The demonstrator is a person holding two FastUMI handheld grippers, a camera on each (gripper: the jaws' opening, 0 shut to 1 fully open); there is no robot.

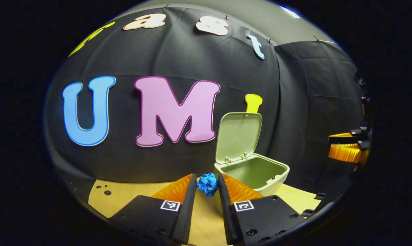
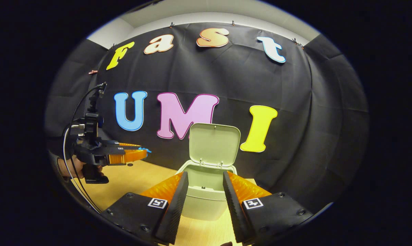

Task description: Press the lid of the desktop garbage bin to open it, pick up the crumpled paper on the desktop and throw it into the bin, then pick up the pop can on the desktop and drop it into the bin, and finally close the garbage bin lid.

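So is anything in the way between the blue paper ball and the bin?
Nothing visible is. The left tongs hold the paper ball up off the table, the bin sits just beyond to the side, and its lid stands open.

Open bin on the desktop, paper held up off the surface at the left.

In the left gripper view, the crumpled paper [image 1: 207, 184] sits between the left gripper [image 1: 207, 187] fingertips, with the bin [image 1: 257, 174] just beyond at 2 o'clock, its lid [image 1: 239, 136] standing upright behind the opening, against the booth wall. In the right gripper view, the bin [image 2: 206, 198] stands on the table [image 2: 137, 179] at 12 o'clock beyond the right gripper [image 2: 202, 184]; the left gripper [image 2: 142, 152] hovers at 9 o'clock, above the table.
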